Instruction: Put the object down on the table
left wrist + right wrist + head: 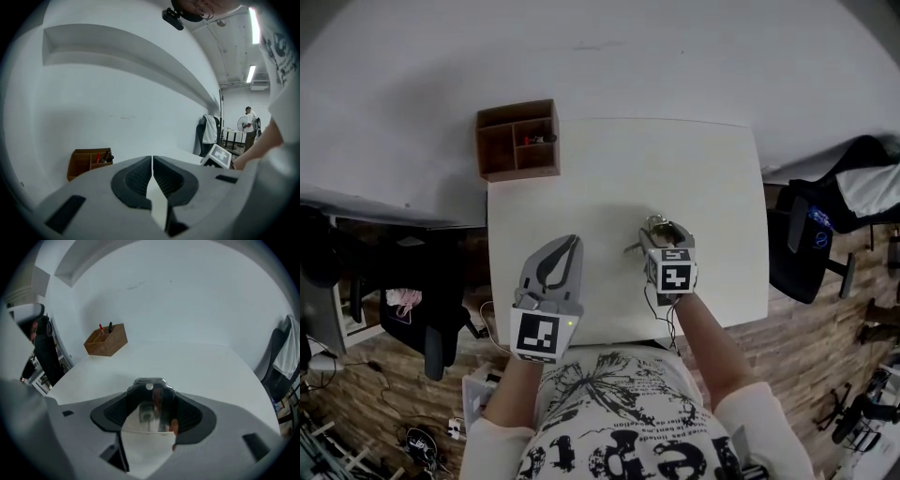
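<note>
Over the table [712,187], we hold the shiny object [149,399] clamped in right gripper [151,409], left gripper [152,174] closed empty; set-down pending.

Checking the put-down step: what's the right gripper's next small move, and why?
Probably lower the right gripper straight down without opening it. It is shut on a shiny metal object above a bare part of the white table, and the views don't show the object touching the top.

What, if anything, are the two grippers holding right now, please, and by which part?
The right gripper clamps a small shiny reflective object by its two opposite sides; its kind cannot be told. The left gripper is shut on nothing.
</note>
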